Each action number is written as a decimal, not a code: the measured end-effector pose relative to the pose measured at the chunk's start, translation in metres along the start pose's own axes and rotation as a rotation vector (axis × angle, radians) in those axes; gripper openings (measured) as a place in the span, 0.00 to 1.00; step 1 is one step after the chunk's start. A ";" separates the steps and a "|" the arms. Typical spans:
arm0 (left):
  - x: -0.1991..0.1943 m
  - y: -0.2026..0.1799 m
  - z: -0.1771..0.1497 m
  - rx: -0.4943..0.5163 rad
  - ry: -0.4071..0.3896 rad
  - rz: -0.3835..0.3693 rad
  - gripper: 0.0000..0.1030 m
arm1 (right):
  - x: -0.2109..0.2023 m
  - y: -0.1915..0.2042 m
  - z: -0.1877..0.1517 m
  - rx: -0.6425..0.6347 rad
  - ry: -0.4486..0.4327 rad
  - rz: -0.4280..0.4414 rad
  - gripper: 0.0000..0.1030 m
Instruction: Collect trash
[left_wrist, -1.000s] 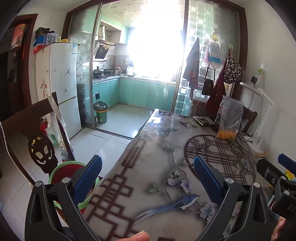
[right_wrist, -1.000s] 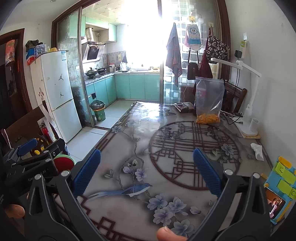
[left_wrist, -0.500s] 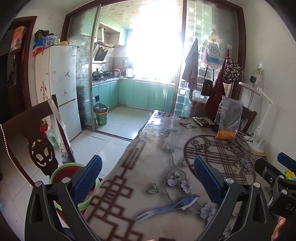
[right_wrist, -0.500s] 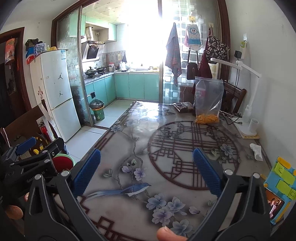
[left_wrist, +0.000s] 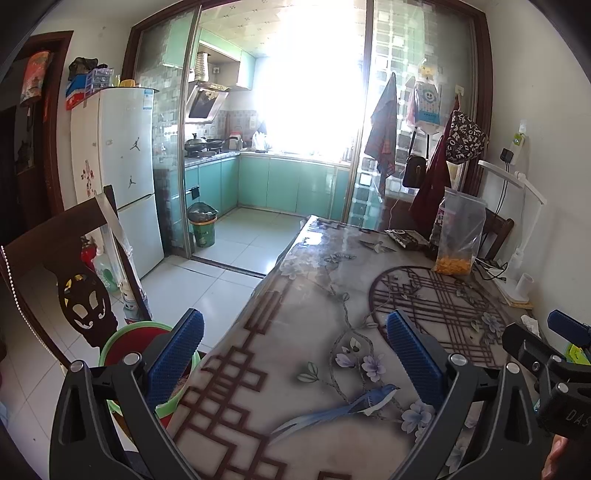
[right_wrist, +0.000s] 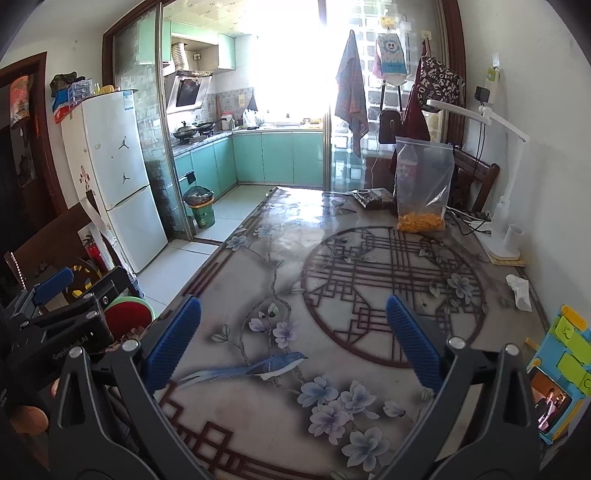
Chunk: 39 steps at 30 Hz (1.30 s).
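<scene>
The trash item on view is a crumpled white tissue (right_wrist: 520, 291), lying on the table (right_wrist: 332, 258) near its right edge, against the wall side. In the left wrist view only a sliver of it (left_wrist: 532, 324) shows, past the right gripper's body. It sits between the white lamp base (right_wrist: 502, 247) farther back and the coloured toy block (right_wrist: 565, 365) nearer you, apart from both.

Your right gripper (right_wrist: 291, 339) hovers over the near end of the table, above the blue bird print, jaws spread wide with nothing between the blue pads (right_wrist: 410, 343). The tissue is well off to its right and ahead.

Your left gripper (left_wrist: 291, 354) is likewise spread wide and empty. Its right pad is over the table's near left part; its left pad (left_wrist: 173, 362) hangs past the table edge, above a green-rimmed red basin (left_wrist: 125, 343) standing on the floor beside a dark carved chair (left_wrist: 74, 288).

Further out on the table: a clear plastic bag (right_wrist: 423, 184) with orange pieces at the bottom stands upright at the far right, with a dark flat packet (right_wrist: 373, 197) just to its left. A white cup (right_wrist: 513, 236) stands on the lamp base.

Beyond the table, a lined green bin (right_wrist: 201, 206) stands on the kitchen floor by the sliding door, and a white fridge (right_wrist: 118, 177) stands to its left.
</scene>
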<state>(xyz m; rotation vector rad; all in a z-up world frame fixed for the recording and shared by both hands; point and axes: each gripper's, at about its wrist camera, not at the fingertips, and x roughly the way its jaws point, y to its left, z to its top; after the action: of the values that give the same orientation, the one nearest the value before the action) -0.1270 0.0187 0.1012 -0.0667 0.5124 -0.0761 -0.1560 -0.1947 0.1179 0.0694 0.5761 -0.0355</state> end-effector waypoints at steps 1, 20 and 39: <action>0.000 0.000 0.000 0.001 0.000 -0.001 0.93 | 0.001 0.000 -0.001 -0.001 0.005 0.001 0.96; 0.000 -0.003 -0.001 -0.002 0.005 -0.006 0.93 | -0.005 -0.001 0.000 0.003 -0.020 -0.020 0.96; -0.009 -0.015 0.000 0.069 -0.044 -0.015 0.93 | -0.004 -0.003 0.001 0.007 -0.017 -0.019 0.96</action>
<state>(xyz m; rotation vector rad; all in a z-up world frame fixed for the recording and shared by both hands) -0.1359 0.0047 0.1071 -0.0052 0.4647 -0.1071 -0.1594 -0.1976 0.1208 0.0707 0.5596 -0.0568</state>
